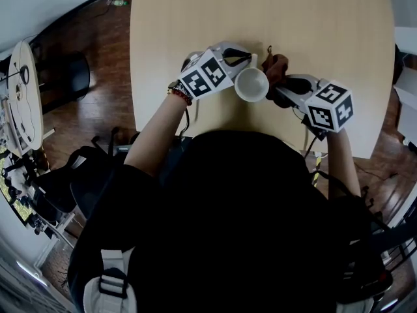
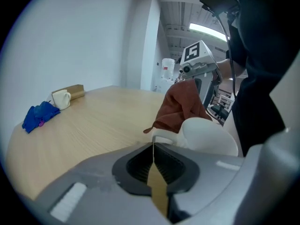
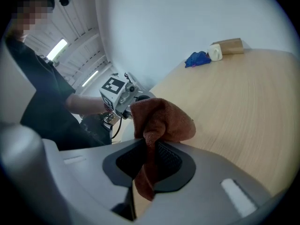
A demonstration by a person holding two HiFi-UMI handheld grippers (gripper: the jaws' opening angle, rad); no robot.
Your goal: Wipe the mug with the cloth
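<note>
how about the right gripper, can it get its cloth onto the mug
Likely yes: the right gripper holds the cloth right beside the mug, nothing between, and the left gripper pinches its handle.

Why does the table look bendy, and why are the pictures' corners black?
Head view: the wide lens bends the table at its edges. Left gripper view: a round black rim, and the close mug looks huge. Right gripper view: same rim; the cloth is sharp, a mosaic patch sits top left.

Ceiling lights point(image 2: 206, 28), upper right in the left gripper view, give bright, even light. Fisheye bends edges; corners go black, foregrounds blur.
</note>
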